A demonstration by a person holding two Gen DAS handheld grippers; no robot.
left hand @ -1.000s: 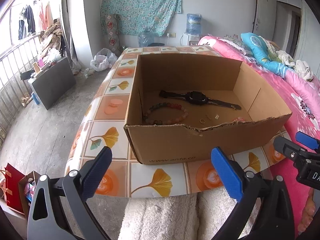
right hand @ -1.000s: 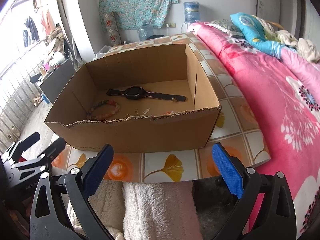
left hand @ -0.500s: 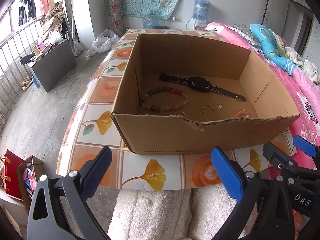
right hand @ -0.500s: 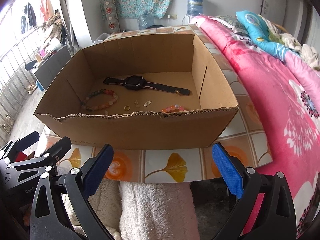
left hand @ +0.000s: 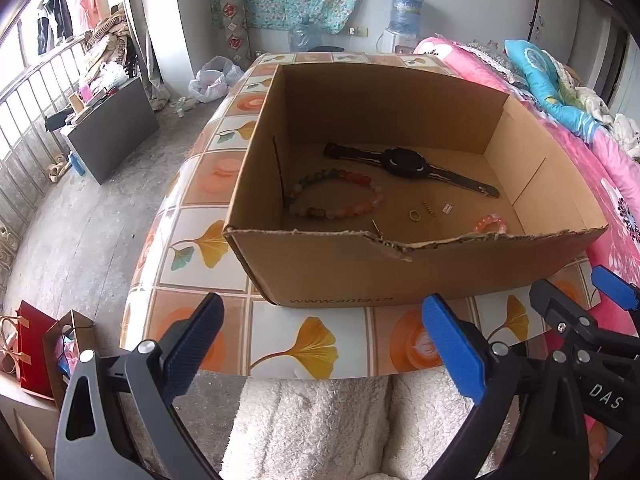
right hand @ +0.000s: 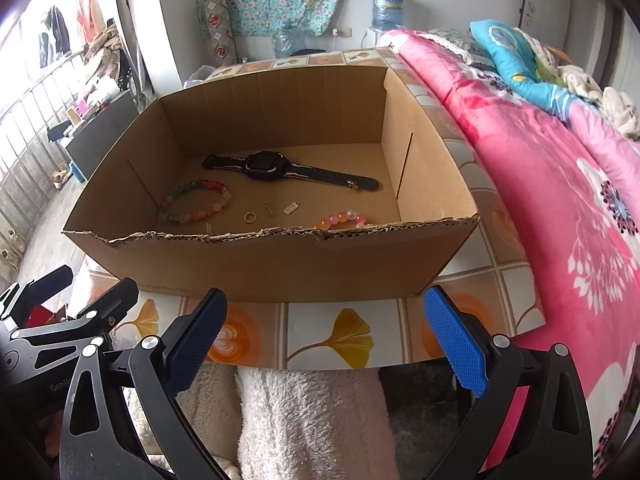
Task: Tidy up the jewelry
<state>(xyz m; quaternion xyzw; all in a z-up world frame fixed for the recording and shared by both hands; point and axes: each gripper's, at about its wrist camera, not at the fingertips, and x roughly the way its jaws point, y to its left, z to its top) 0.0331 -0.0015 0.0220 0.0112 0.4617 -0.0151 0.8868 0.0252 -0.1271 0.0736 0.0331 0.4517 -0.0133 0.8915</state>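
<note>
Black watch [right hand: 262,164]: I see it flat in the cardboard box [right hand: 280,264] on the worktop [right hand: 332,336], long axis left-right, buckle right. Left hand-held gripper [left hand: 320,344] and right hand-held gripper [right hand: 326,338]: wide open, empty.

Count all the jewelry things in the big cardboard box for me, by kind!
Black wristwatch: 1
Beaded bracelets: 2, the multicoloured bead bracelet and the pink-and-orange bead bracelet
Gold ring: 1
Tiny metal pieces, too small to name: 3 ()
Total: 7, all lying in the brown cardboard box.
</note>
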